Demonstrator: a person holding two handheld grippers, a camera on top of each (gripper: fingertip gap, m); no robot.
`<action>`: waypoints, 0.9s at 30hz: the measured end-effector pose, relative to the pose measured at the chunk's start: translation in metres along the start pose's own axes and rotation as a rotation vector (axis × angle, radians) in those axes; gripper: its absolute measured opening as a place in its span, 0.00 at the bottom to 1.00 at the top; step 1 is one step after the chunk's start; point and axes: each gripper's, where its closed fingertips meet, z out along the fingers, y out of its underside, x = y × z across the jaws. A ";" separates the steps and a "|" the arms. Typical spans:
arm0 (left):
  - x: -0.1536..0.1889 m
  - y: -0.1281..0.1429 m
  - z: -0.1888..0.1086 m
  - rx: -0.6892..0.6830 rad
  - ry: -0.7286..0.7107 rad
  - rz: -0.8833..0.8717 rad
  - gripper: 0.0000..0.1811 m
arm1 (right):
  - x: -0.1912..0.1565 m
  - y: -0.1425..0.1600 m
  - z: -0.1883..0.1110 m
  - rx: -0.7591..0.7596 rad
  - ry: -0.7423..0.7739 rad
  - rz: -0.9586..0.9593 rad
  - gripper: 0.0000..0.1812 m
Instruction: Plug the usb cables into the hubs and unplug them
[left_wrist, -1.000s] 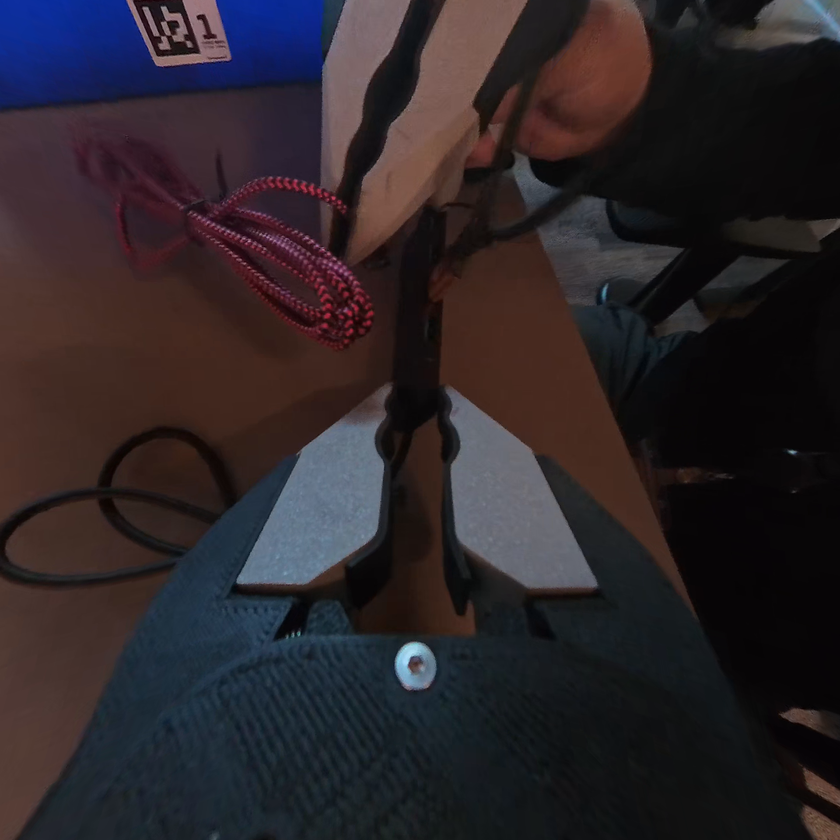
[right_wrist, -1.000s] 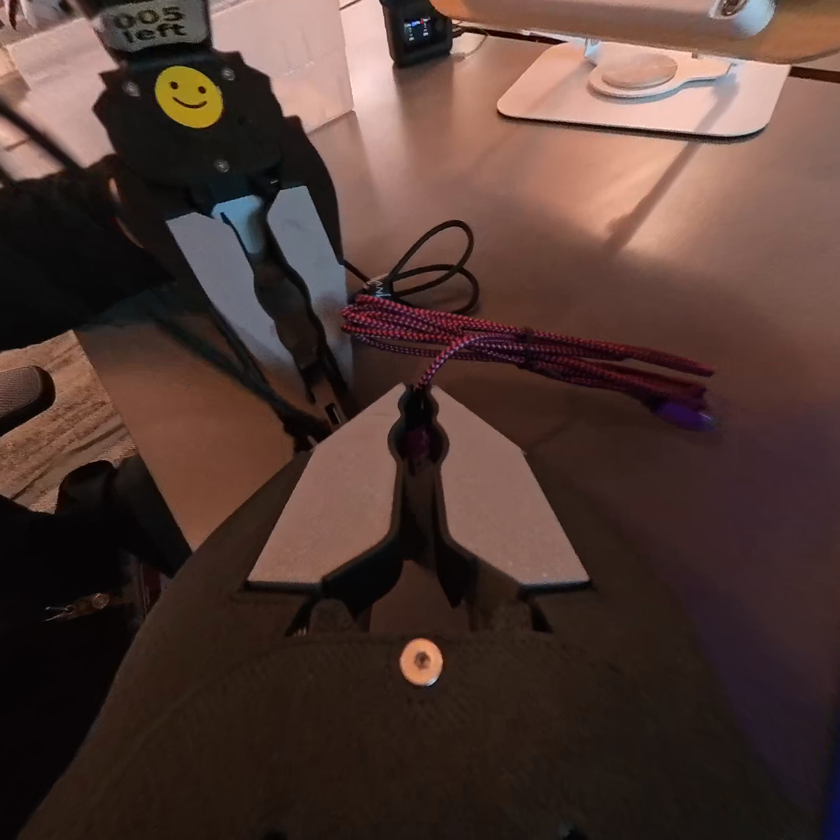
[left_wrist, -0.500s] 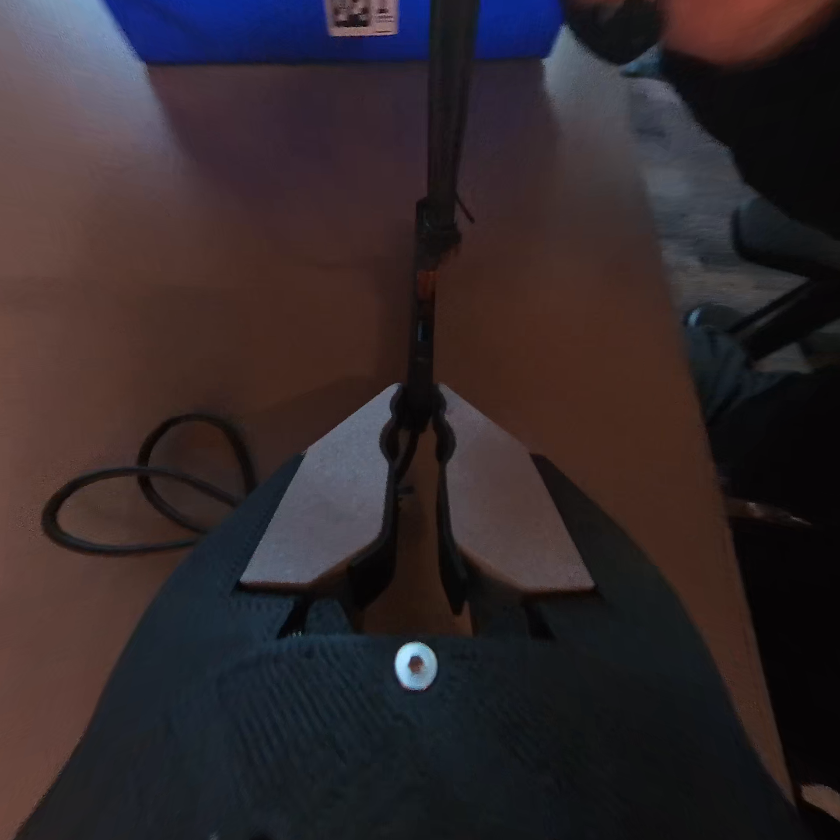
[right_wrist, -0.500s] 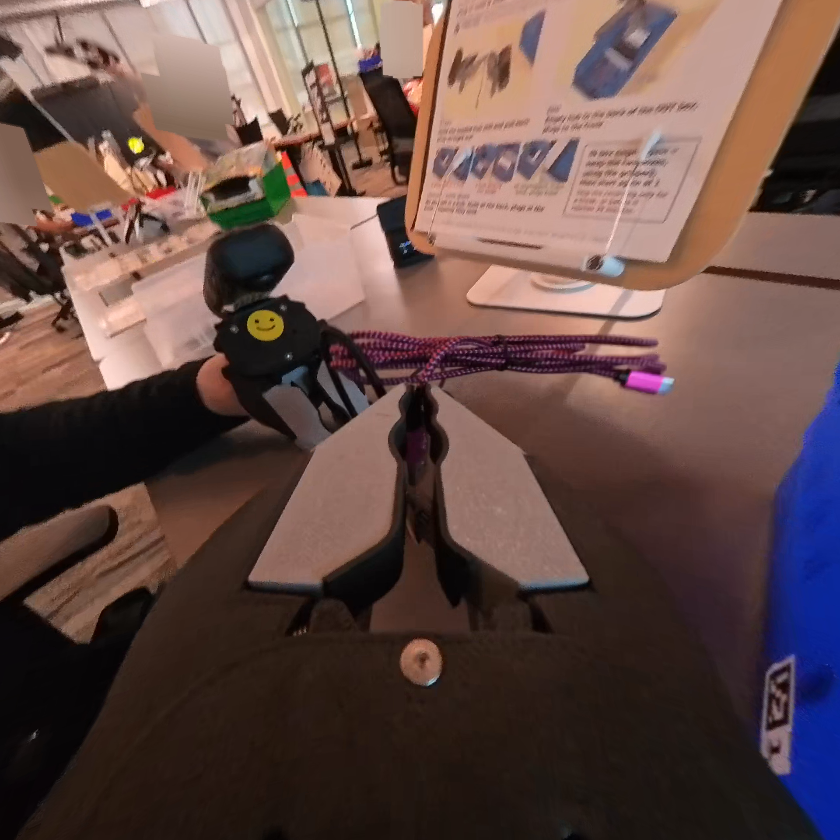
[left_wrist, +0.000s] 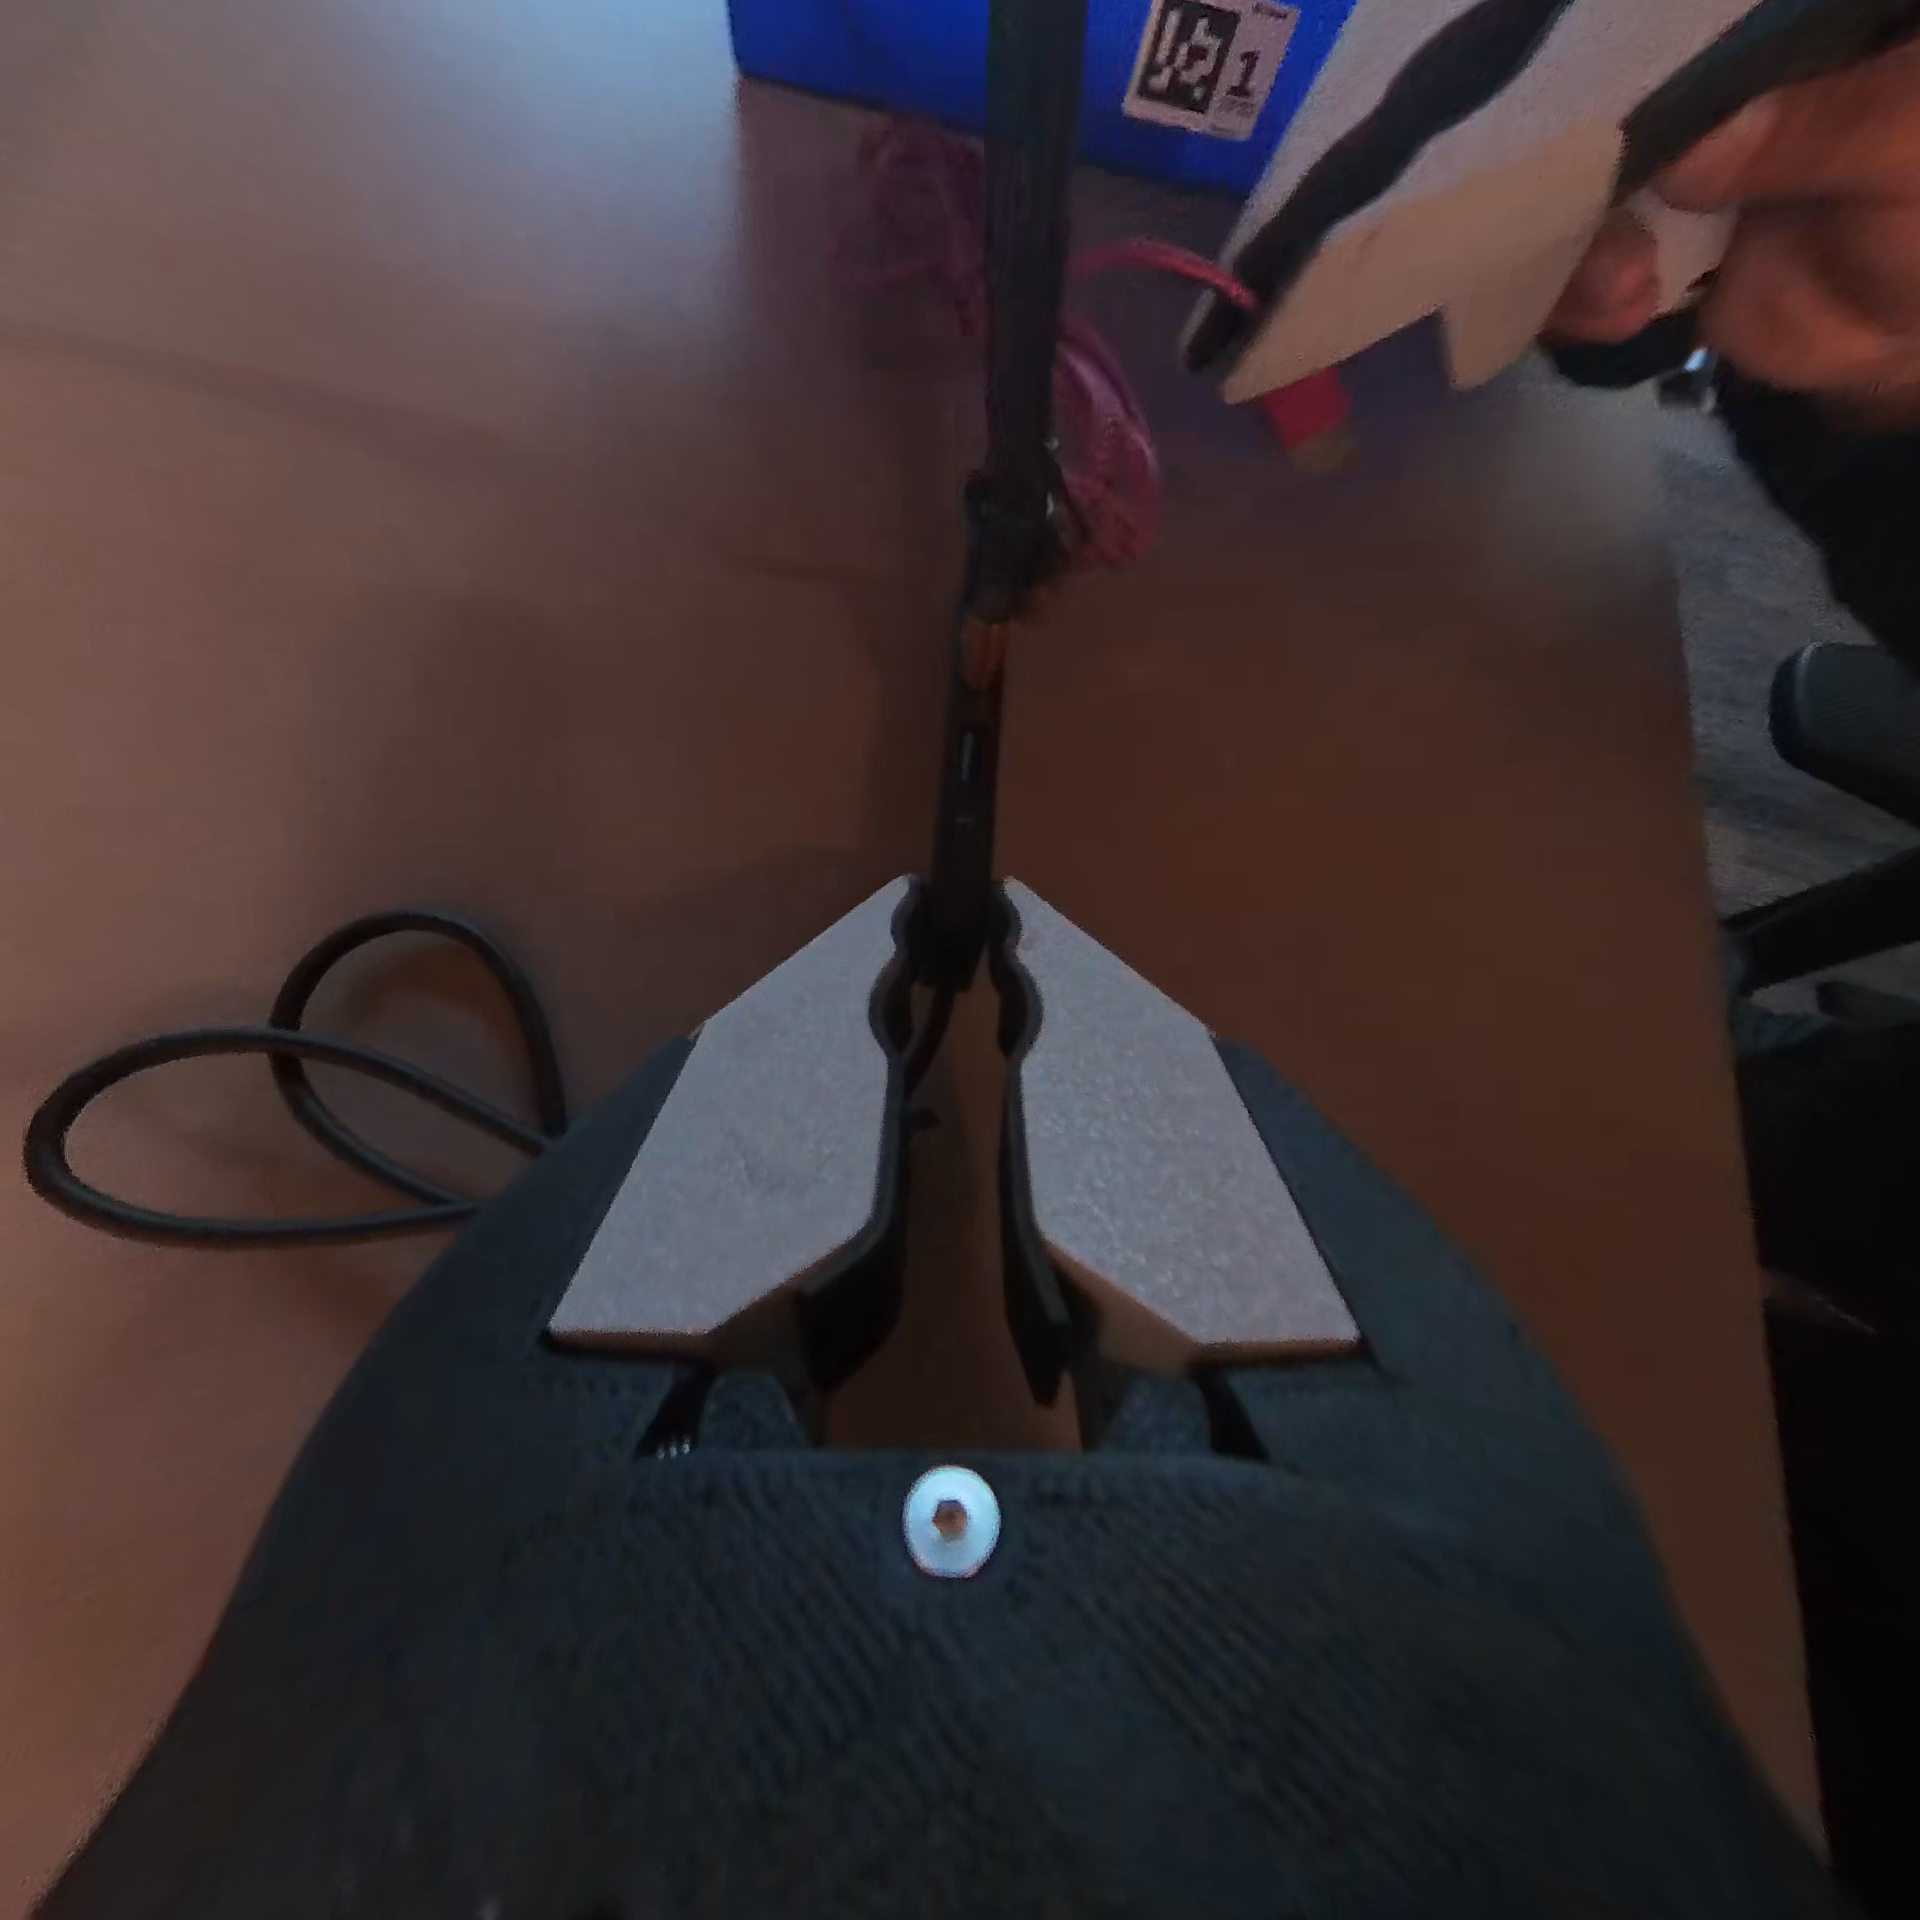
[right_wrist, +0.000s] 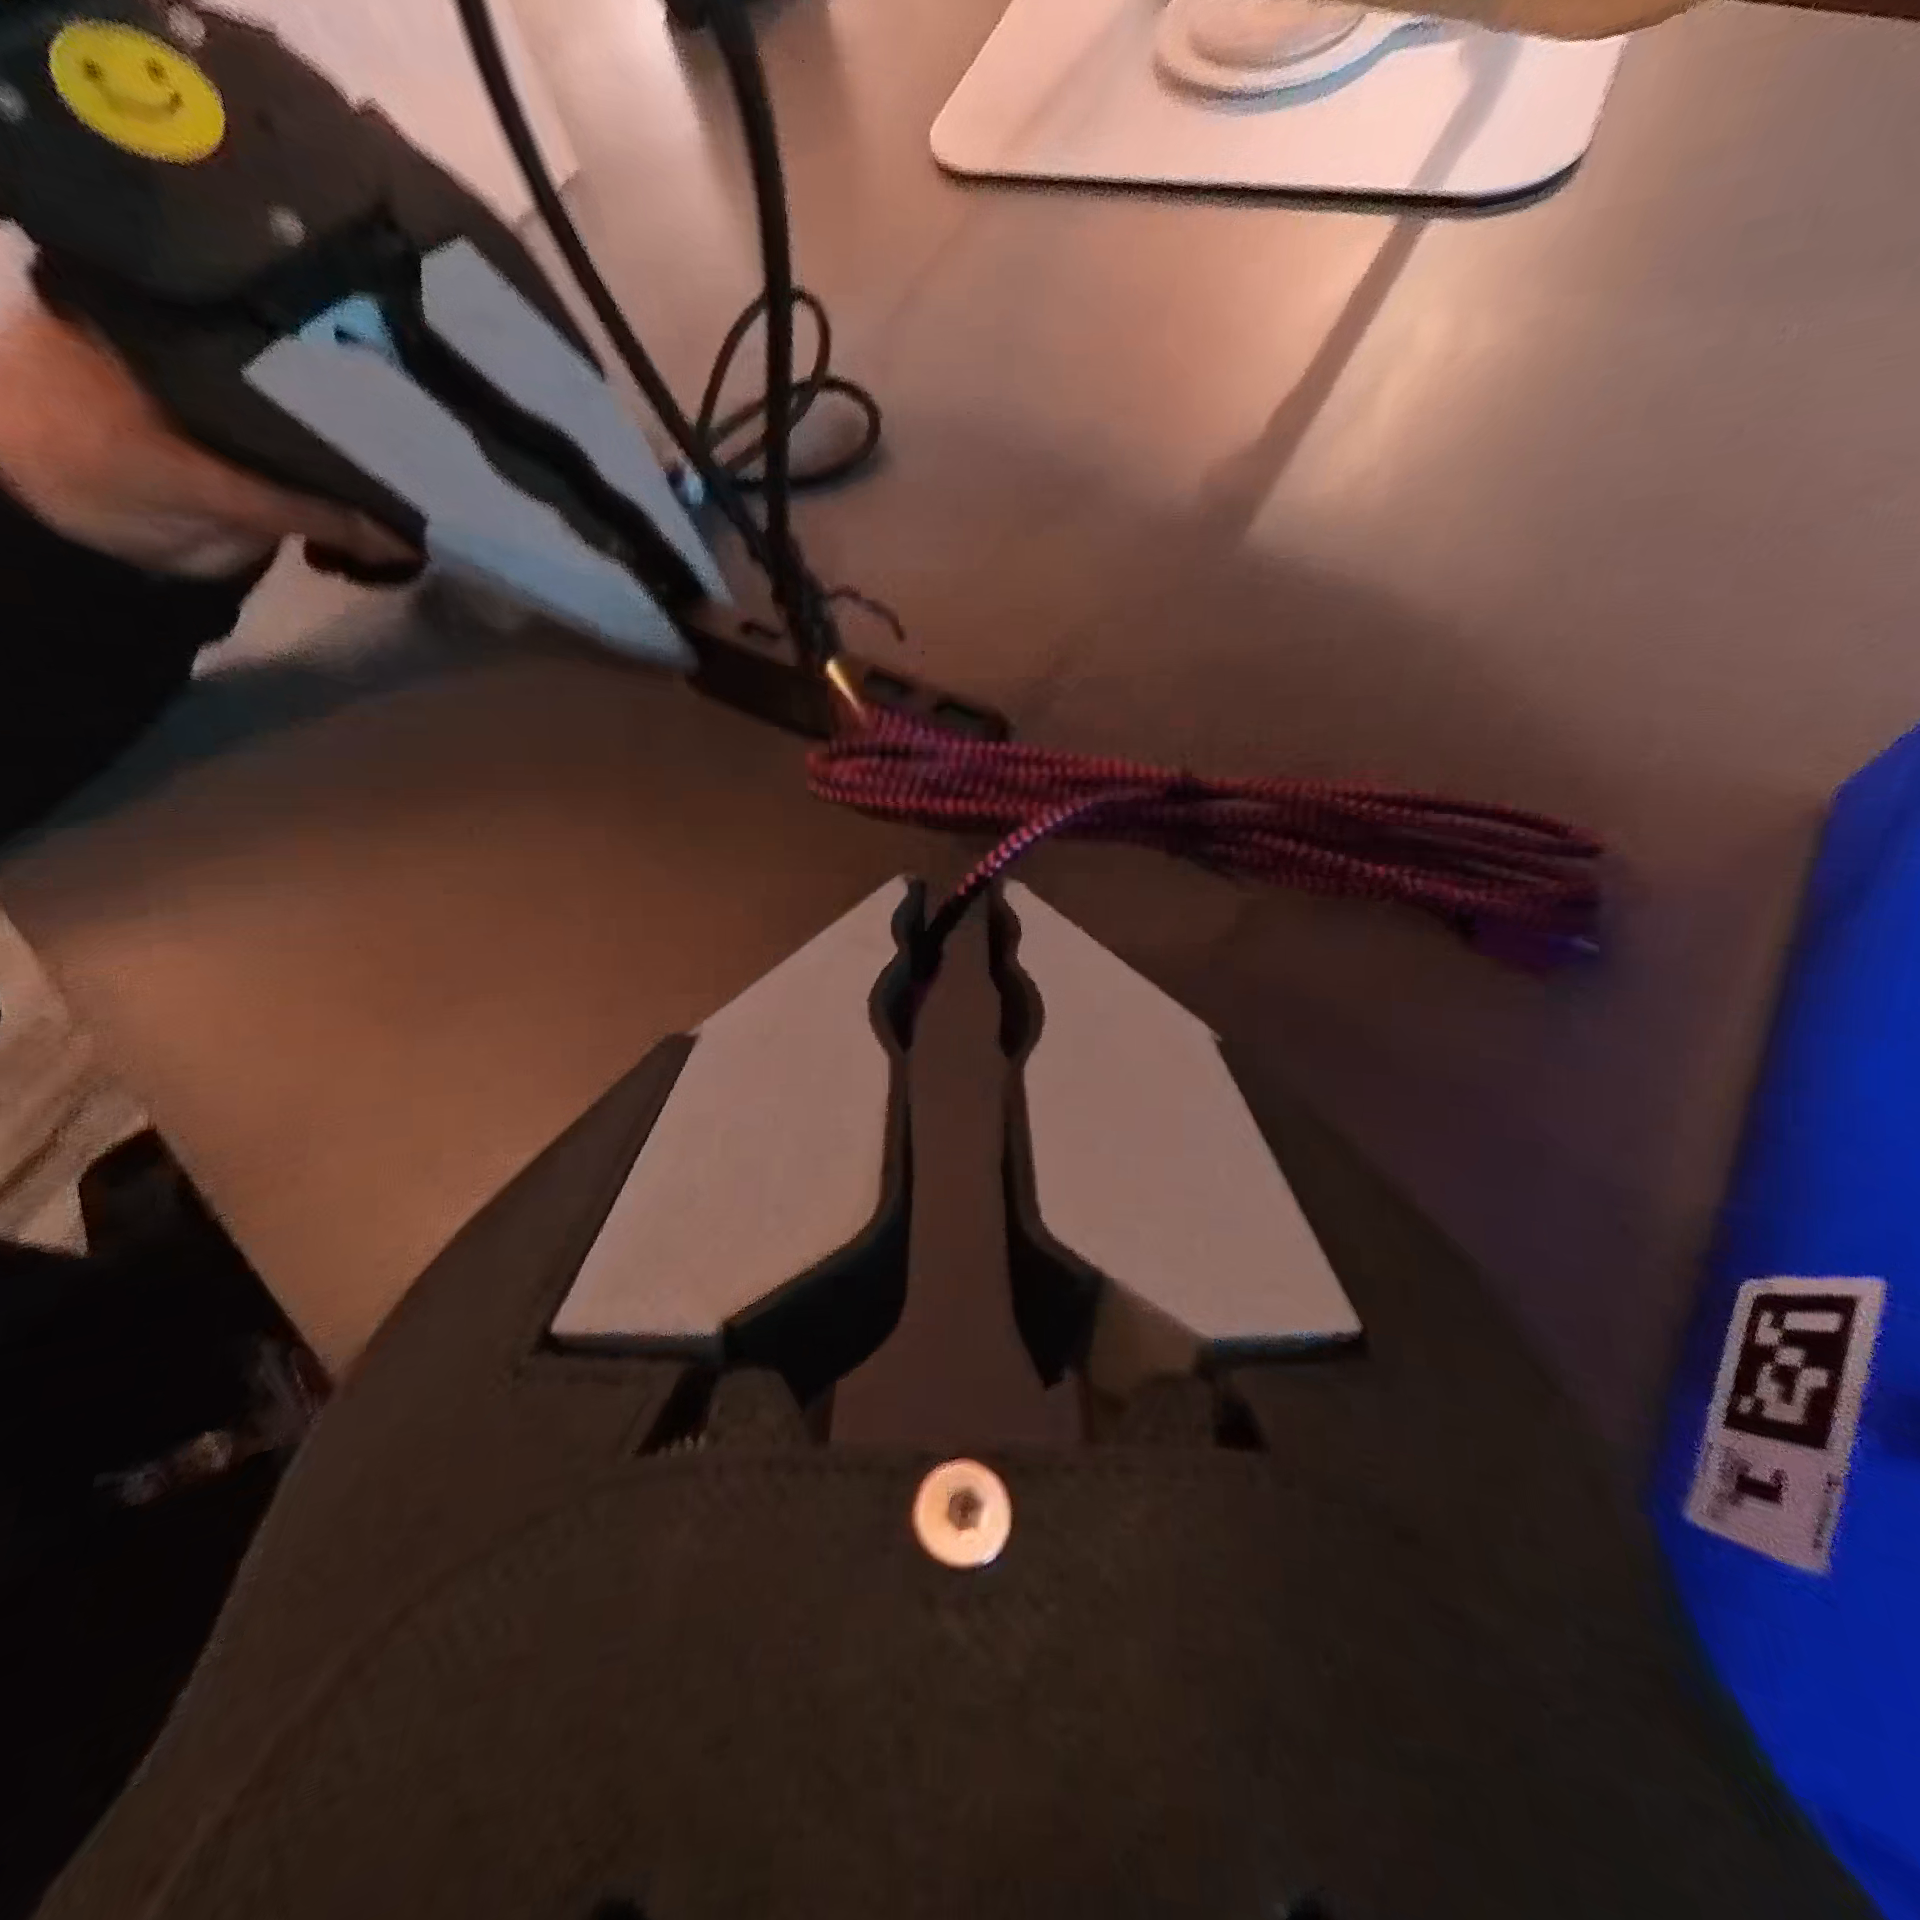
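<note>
- The left gripper (left_wrist: 954, 914) is nearly shut, its tips pinching the end of a thin black hub (left_wrist: 966, 790) held edge-on above the brown table (left_wrist: 416, 623).
- The right gripper (right_wrist: 954, 914) is closed to a narrow gap on the red-and-black braided cable (right_wrist: 1195, 810); the plug itself is hidden between the tips.
- Risk: the bundled cable hangs right against the hub's ports (right_wrist: 914, 691), so the coil could snag the black leads (right_wrist: 769, 312) already running from the hub, or block the view of the port.
- Risk: the hub is gripped only at one end, so a push from the plug could pivot it or slip it out.
- The braid looks woven and springy; the hub is smooth, flat and hard; the loose black cord (left_wrist: 281, 1122) is rubbery and looped.
</note>
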 end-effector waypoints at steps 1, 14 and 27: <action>-0.004 0.001 -0.003 -0.003 -0.018 0.006 0.05 | -0.002 0.001 -0.004 -0.024 -0.009 -0.035 0.06; -0.012 0.011 -0.016 0.004 -0.043 0.006 0.06 | 0.001 0.023 -0.024 -0.546 0.036 -1.123 0.19; -0.016 0.015 -0.024 -0.004 -0.025 0.044 0.05 | 0.006 0.046 0.014 -0.791 -0.150 -1.266 0.01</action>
